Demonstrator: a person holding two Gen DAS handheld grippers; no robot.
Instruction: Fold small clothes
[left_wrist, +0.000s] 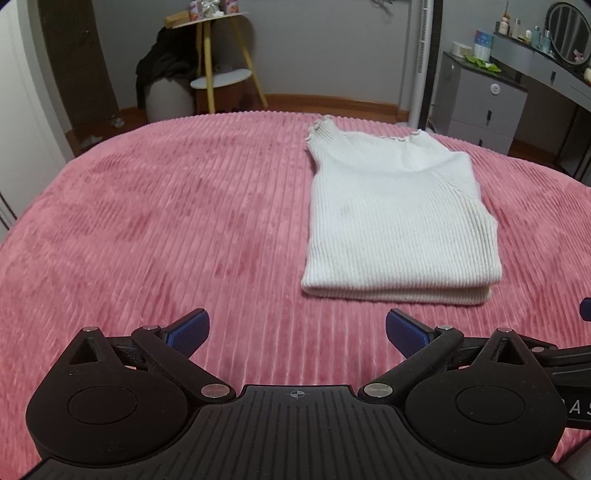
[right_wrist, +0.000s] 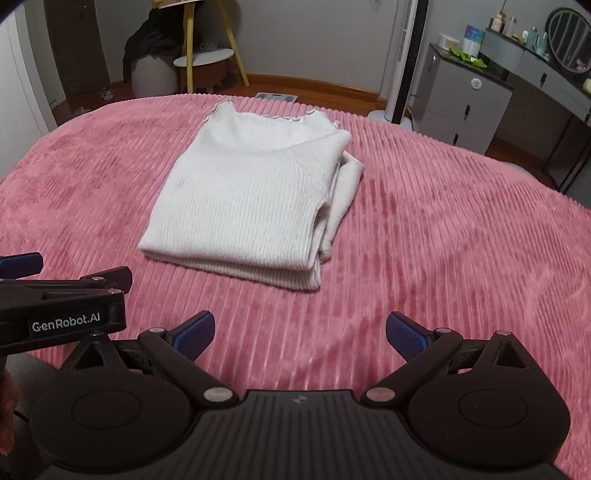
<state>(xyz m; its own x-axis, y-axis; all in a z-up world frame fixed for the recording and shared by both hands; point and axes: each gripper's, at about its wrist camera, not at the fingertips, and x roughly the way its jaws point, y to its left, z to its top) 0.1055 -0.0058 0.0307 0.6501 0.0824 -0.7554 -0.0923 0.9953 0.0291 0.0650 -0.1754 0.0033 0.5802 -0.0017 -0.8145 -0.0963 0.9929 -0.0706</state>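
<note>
A: Status? The white knit top (right_wrist: 247, 199) sits on the pink blanket (right_wrist: 443, 221), around 11 o'clock from the right gripper (right_wrist: 300, 334), well apart from it.

B: From the left gripper (left_wrist: 297, 332) it's at 1 o'clock, also apart. Both grippers have fingers spread wide, nothing between the blue pads (left_wrist: 190, 330). Neither touches the cloth.

A: Progress: looks mostly done. Bottom edge is doubled, two layers stacked at the near hem, sides tucked in, roughly rectangular.

B: Right side isn't tidy though. A loose flap (right_wrist: 341, 206) sticks out past the top layer. I'd say one more fold or a tidy-up could be left, hard to call.

A: Agreed, judgement only. Sleeves?

B: Can't see any; folded under or none, can't tell. Collar end with the ruffled edge (right_wrist: 221, 107) faces away at 12 o'clock.

A: Cut off?

B: Left gripper shows in the right wrist view at 9 o'clock, body only, far fingertip clipped by the frame. The person's hands are out of view. No other clothes visible on the blanket; the near bed edge is hidden behind the gripper bodies.
</note>
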